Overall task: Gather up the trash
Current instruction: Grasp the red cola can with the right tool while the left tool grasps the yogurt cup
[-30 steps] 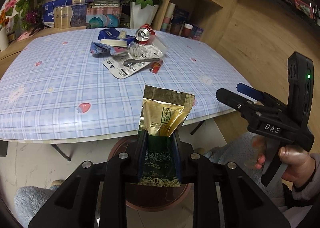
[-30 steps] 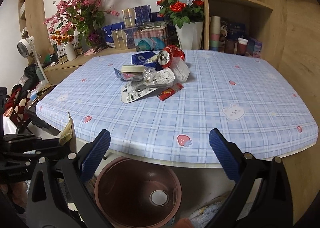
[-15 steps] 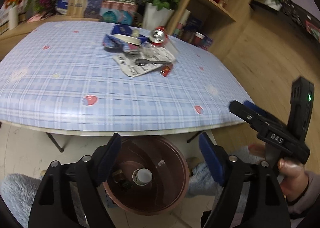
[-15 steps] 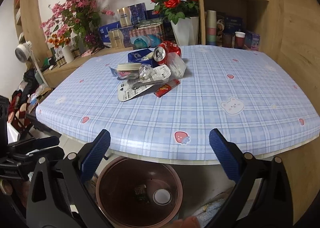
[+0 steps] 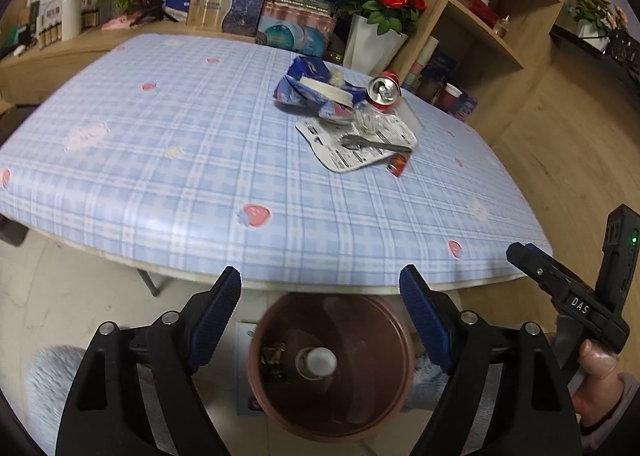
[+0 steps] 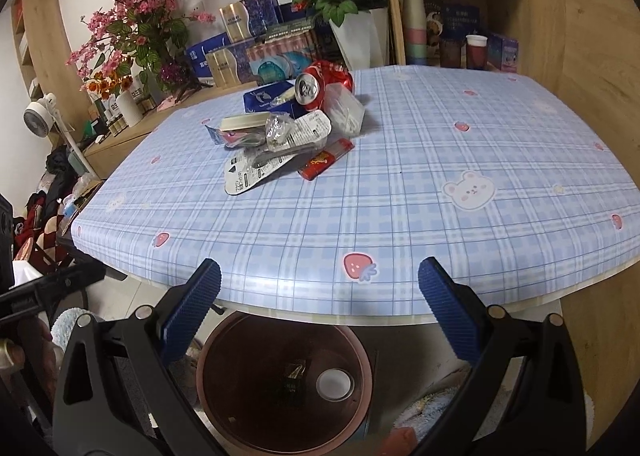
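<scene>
The left gripper (image 5: 320,292) stands with its two blue-padded fingers (image 5: 214,308) spread wide and nothing between them; it hangs over the open mouth of the brown bin (image 5: 362,422) that sits on the floor just under the near edge of the table (image 5: 200,176). The right gripper (image 6: 318,288) is likewise spread wide and empty, its blue pads (image 6: 446,312) framing the table edge and the same bin (image 6: 224,408) below; from the left wrist view its black body shows at the right, carried in a hand (image 5: 596,364). A second ago the left fingers were clamped on a gold and green tea packet held upright above the bin; half a second ago they had already parted, and now the packet (image 5: 274,358) lies crumpled at the bottom of the bin beside a white round cap or cup (image 5: 316,362). In the right wrist view the packet (image 6: 294,374) shows there too, where a second ago only the white round piece (image 6: 334,383) lay. The right fingers are spread as wide as they were then. The rest of the trash lies in a pile well back on the checked blue tablecloth: a dented red can (image 6: 320,86) on its side, a blue wrapper (image 5: 304,80), a white printed blister card (image 5: 360,146) with a grey spoon (image 5: 372,142) on it, a crumpled clear wrapper (image 6: 278,130), and a small red packet (image 6: 326,158) at the pile's near edge.
</scene>
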Demonstrator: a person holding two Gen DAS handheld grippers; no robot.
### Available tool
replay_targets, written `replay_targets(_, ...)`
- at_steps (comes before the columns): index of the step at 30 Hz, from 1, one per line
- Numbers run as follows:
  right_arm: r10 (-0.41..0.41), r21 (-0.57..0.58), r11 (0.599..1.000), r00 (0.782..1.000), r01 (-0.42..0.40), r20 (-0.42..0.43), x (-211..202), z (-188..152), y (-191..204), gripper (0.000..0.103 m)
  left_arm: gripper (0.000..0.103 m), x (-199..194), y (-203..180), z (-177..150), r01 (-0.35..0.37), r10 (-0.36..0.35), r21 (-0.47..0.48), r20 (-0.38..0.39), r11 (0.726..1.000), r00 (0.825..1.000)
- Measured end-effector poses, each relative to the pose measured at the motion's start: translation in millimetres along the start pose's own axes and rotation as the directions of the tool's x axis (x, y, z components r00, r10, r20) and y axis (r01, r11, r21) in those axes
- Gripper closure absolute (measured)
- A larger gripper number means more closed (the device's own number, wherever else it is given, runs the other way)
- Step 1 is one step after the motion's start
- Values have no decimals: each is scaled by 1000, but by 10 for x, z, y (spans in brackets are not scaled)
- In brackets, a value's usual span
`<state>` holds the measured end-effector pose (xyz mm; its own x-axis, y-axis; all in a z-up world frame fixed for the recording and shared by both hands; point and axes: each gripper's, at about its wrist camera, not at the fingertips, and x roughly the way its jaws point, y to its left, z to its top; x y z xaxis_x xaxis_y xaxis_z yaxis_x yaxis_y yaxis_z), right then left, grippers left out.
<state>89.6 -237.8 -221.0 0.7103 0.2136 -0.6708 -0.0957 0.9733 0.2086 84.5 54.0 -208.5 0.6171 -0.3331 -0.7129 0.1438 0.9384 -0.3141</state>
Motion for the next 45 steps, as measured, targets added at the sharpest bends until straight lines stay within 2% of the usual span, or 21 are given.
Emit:
replay_targets(9,-53,-4,999,999,53,5,118,247,-130,6,23,69,79,296,-11,11,-15,24,1000,1000)
replay_targets(18,-99,-53,994,995,100,17,435,747,-225,6,24,322,42,743,-12,11,20,48,1000,999)
replay_targets(23,-120,-139,982,990,129,70,751,1181,-117,6,25,533,75,1023,-17,17,-4,60,1000,998)
replay_targets(30,-112,-222,966,988,135,110,1491,1825,202,6,27,831,138,1383,-17,19,-33,70,999,997)
replay_targets(33,-134,-259,954,987,153,90,1816,2007,299,7,28,936,192,1473,-18,20,-41,65,999,998)
replay_targets(36,-156,-281,946,987,159,34,2156,2140,330,14,28,1026,270,1527,-17,20,-59,57,998,998)
replay_targets(42,-179,-244,955,984,167,-26,2465,2231,355,16,28,1193,364,1566,-13,16,-92,35,996,999)
replay_targets(45,-202,-250,951,978,181,-61,2612,2230,385,21,28,1238,379,1559,-9,12,-99,27,995,1000)
